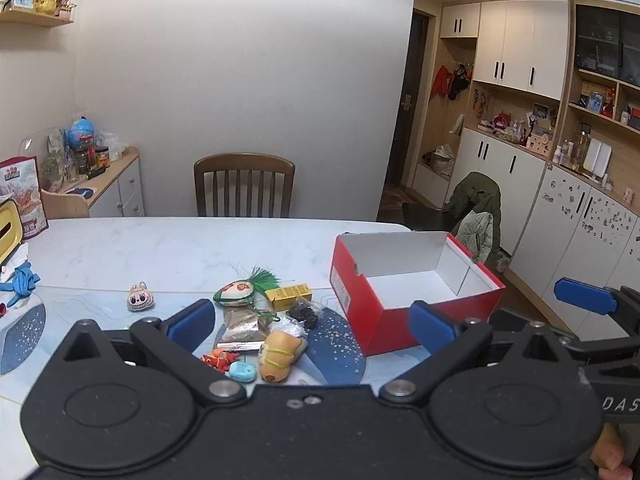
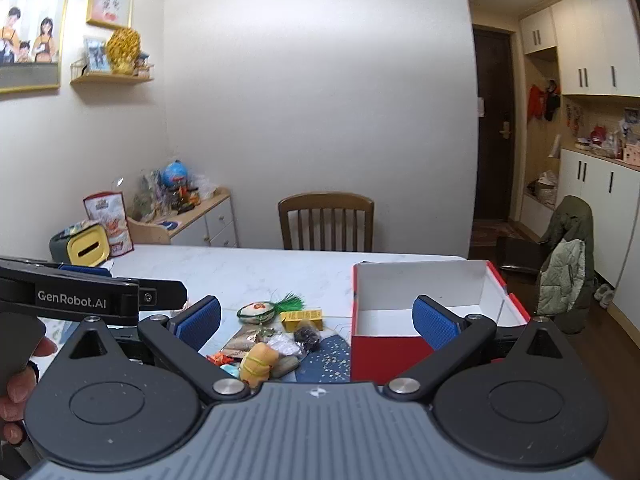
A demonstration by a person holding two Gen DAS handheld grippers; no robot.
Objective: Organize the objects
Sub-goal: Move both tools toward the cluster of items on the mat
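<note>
Start step: both hand-held grippers, left (image 1: 312, 322) and right (image 2: 316, 322), spread, empty. Next: pinch one toy (image 1: 280, 354), move to box (image 1: 404, 292).

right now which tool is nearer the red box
Right. The right tool sits just before the red box, one finger crossing its front wall. The left tool hangs further left, over the pile of trinkets.

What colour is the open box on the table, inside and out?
The box is red outside and white inside, seen best in the left wrist view.
</note>
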